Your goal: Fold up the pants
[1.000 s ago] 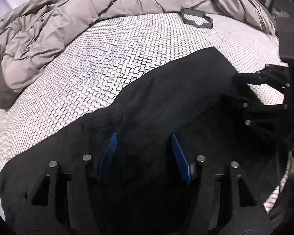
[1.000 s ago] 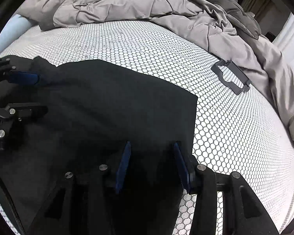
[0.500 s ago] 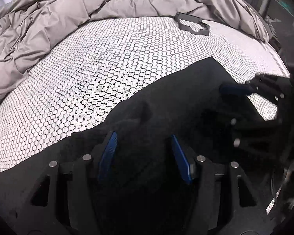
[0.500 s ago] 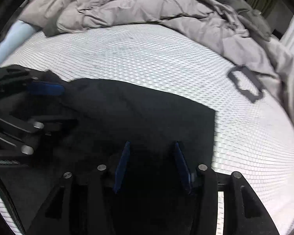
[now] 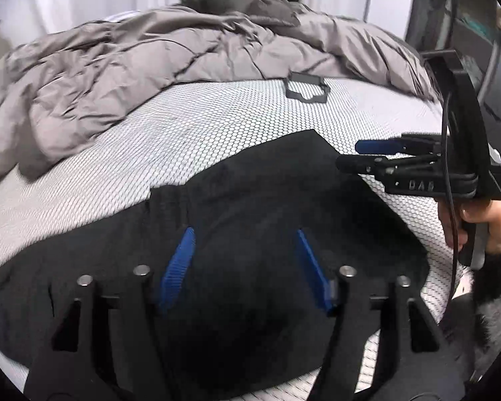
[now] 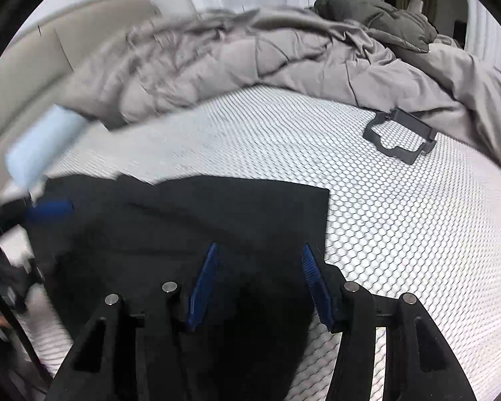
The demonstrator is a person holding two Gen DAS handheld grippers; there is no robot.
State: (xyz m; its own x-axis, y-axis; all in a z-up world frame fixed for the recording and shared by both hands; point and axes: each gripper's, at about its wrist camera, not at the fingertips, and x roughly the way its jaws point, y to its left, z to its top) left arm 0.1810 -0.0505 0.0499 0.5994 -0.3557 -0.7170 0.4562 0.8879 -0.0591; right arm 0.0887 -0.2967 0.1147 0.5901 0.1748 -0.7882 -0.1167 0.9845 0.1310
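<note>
The black pants (image 5: 267, 207) lie folded flat on the white honeycomb-patterned mattress (image 5: 190, 140). My left gripper (image 5: 243, 237) is open, its blue pads spread above the dark cloth, holding nothing. My right gripper (image 6: 259, 250) is open too, raised above the pants (image 6: 217, 217) near their right edge. In the left wrist view the right gripper (image 5: 367, 153) shows side-on at the right, held by a hand, beside the pants' far corner. In the right wrist view a blue pad of the left gripper (image 6: 50, 209) shows at the far left edge, blurred.
A rumpled grey duvet (image 5: 150, 53) is heaped along the far side of the bed and also shows in the right wrist view (image 6: 284, 60). A small black plastic frame (image 5: 305, 88) lies on the mattress near it, seen also in the right wrist view (image 6: 400, 135).
Both grippers have lifted and tilted back from the pants, so more of the room shows. The pants stay flat on the mattress. Both grippers remain open.
</note>
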